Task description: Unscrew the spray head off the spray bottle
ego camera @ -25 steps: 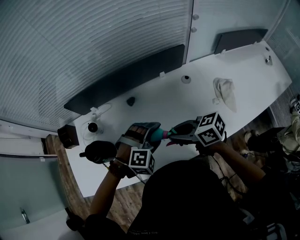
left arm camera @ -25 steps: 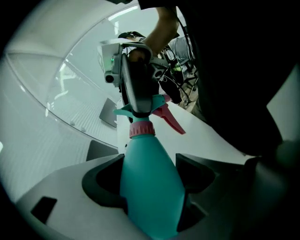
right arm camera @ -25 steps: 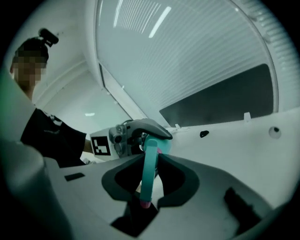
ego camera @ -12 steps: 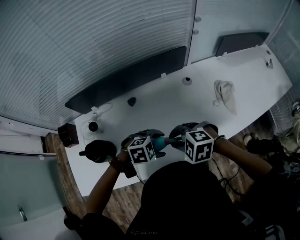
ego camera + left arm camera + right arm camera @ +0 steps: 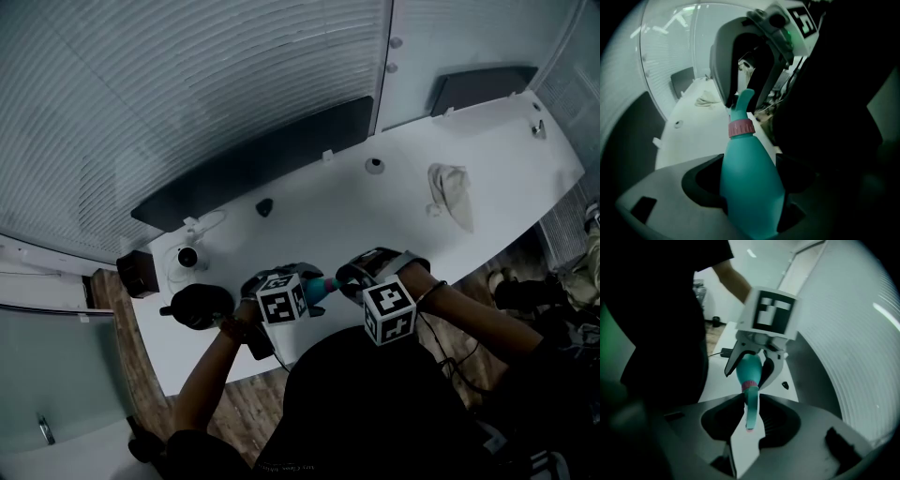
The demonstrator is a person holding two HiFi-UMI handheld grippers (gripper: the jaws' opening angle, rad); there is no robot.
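Right gripper [image 5: 352,279], clamped on spray head [image 5: 751,406], is rolling over while left gripper [image 5: 305,286] is pinning spray bottle [image 5: 749,178]: unscrewing likely progressing.

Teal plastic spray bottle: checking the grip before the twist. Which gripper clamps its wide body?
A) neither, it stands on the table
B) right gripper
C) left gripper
C: the left gripper clamps the teal plastic spray bottle by its body; the right gripper is on the spray head.

A white desk [image 5: 356,220] carries a crumpled pale cloth [image 5: 448,192], a small round cap [image 5: 375,165], a dark lump [image 5: 265,206], a white cabled device [image 5: 187,257], perhaps a camera, and a black rounded object [image 5: 199,305].
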